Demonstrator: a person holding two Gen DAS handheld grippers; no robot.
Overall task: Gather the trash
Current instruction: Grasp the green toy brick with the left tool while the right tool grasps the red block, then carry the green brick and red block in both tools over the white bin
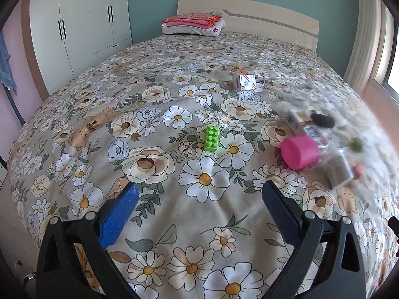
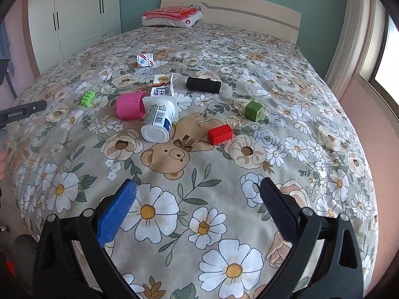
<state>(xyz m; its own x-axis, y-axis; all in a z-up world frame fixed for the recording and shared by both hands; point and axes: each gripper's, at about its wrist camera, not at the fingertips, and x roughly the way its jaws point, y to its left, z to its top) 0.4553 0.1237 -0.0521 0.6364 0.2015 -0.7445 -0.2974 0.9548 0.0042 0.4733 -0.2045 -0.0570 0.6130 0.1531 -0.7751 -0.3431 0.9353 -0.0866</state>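
I am holding my left hand-held gripper (image 1: 199,194) and right hand-held gripper (image 2: 198,190) wide apart and carrying nothing above a flowered bed (image 2: 286,57). The trash is lying mid-bed: one tipped yogurt cup (image 2: 157,122) touching one milk carton (image 2: 162,86), and one small box (image 2: 145,60) farther back. To grasp well, I judge I should be closing across the cup's sides. Also lying there: one pink cup (image 2: 129,106), one black roll (image 2: 203,85), one red block (image 2: 220,134), one dark green block (image 2: 254,110), one light green brick (image 2: 88,98).
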